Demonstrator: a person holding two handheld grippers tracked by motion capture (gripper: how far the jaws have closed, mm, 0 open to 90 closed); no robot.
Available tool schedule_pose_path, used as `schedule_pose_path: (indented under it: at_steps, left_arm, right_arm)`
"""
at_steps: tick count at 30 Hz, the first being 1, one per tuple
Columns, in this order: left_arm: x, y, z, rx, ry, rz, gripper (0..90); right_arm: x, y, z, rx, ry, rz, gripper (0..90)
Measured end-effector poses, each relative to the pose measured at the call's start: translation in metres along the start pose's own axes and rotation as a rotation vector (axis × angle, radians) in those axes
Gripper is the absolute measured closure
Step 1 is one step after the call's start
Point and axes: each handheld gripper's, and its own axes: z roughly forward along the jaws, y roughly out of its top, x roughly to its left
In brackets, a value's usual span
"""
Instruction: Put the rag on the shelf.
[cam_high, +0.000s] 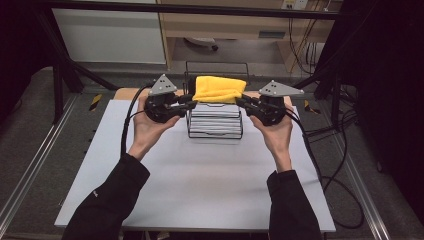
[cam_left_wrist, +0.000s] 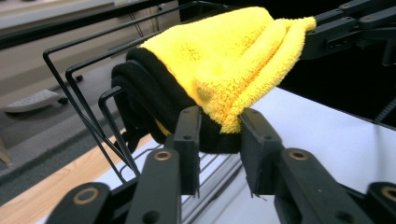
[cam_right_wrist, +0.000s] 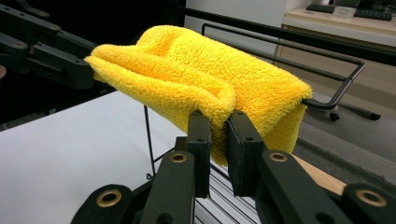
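Observation:
A yellow towel (cam_high: 220, 89) lies draped over the top of a black wire rack (cam_high: 215, 125) at the back middle of the white table (cam_high: 200, 185). My left gripper (cam_high: 189, 100) is at the towel's left end, my right gripper (cam_high: 241, 102) at its right end. In the left gripper view the jaws (cam_left_wrist: 219, 140) pinch a thick hanging corner of the towel (cam_left_wrist: 224, 56), with a black layer under the yellow. In the right gripper view the jaws (cam_right_wrist: 219, 140) are closed tight on a fold of the towel (cam_right_wrist: 210, 79). The rack's top wire (cam_right_wrist: 280, 44) runs behind it.
Black frame posts stand at both back corners of the table. Cables (cam_high: 325, 165) trail off the right edge to the floor. A wooden strip (cam_high: 125, 92) borders the table's far side, with a cabinet and a chair base beyond.

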Motion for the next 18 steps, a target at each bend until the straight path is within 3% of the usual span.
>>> schedule_pose_path:
  at_steps: [5, 7, 11, 14, 18]
  left_arm:
    - [0.003, 0.010, -0.013, -0.046, -0.027, -0.015, 65.3]
    - [0.002, 0.014, -0.014, -0.050, -0.029, -0.018, 68.5]
    - [0.001, 0.014, -0.002, -0.011, -0.005, -0.021, 80.7]
    - [0.002, 0.013, 0.009, 0.006, -0.012, -0.039, 88.1]
    - [0.003, 0.012, 0.019, 0.031, -0.005, -0.052, 89.6]
  right_arm:
    - [0.001, -0.001, 0.001, 0.008, -0.002, -0.009, 80.3]
    - [0.002, -0.002, 0.002, 0.008, -0.002, -0.016, 80.2]
    - [0.002, -0.002, 0.001, 0.002, 0.000, -0.021, 79.3]
    - [0.003, -0.002, 0.001, 0.000, -0.001, -0.028, 78.3]
    - [0.003, -0.003, 0.001, 0.000, 0.001, -0.033, 77.1]
